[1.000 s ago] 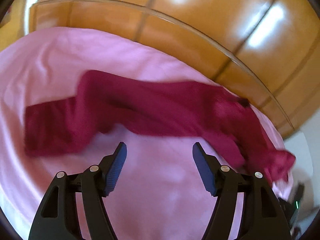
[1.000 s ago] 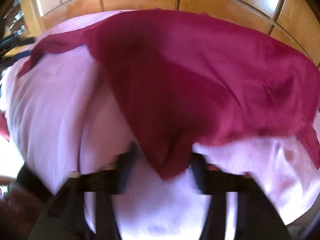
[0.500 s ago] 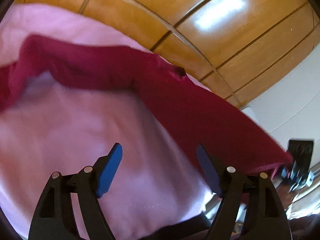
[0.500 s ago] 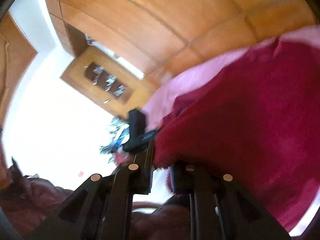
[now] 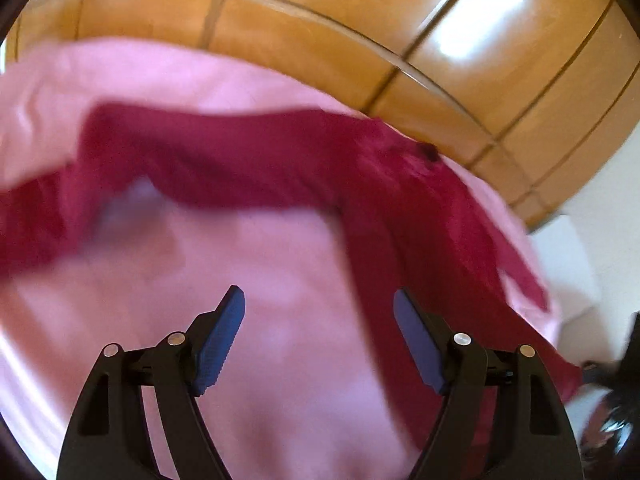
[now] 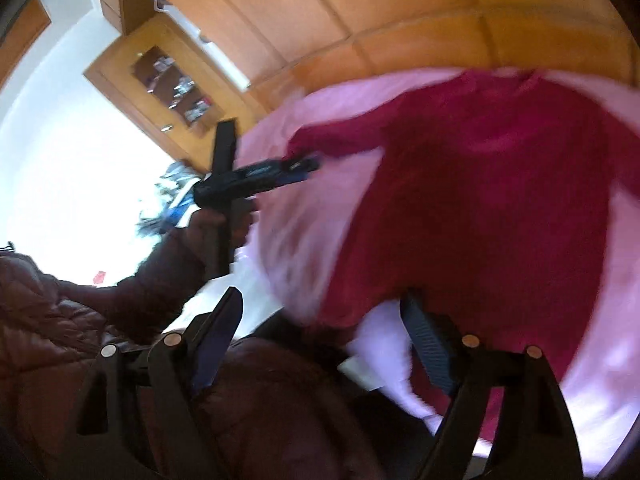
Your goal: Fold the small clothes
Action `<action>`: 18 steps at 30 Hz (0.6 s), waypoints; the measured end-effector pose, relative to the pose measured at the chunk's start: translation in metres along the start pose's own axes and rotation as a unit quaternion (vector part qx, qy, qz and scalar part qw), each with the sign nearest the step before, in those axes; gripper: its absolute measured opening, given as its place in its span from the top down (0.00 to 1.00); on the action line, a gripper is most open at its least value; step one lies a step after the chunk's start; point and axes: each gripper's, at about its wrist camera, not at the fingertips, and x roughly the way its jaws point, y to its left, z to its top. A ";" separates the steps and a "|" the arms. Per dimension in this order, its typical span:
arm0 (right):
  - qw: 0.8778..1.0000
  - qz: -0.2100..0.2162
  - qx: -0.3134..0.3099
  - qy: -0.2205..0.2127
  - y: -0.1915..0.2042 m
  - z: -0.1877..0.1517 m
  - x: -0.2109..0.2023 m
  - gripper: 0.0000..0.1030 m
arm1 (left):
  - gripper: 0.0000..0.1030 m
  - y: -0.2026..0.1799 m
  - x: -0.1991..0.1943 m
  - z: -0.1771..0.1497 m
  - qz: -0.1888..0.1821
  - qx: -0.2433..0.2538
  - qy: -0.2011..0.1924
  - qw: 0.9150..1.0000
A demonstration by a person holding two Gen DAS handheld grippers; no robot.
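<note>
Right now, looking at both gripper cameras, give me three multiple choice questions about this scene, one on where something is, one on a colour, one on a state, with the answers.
1. Where does the dark red garment lie?
A. on the pink sheet
B. on the bare wooden panelling
C. inside a basket

2. What colour are the pads on the left gripper?
A. green
B. blue
C. white

3. In what state is the right gripper?
A. shut on the garment
B. shut on the sheet
C. open, nothing between its fingers

Answers: 1 A, pink cloth shows all around the garment. 2 B, both pads facing each other are blue. 3 C, a wide gap stands between the fingers and no cloth is pinched there.
</note>
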 end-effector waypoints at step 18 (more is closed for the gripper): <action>0.931 -0.363 0.044 -0.006 -0.240 0.182 0.042 0.16 | 0.26 0.064 0.086 0.131 0.160 0.040 -0.026 0.986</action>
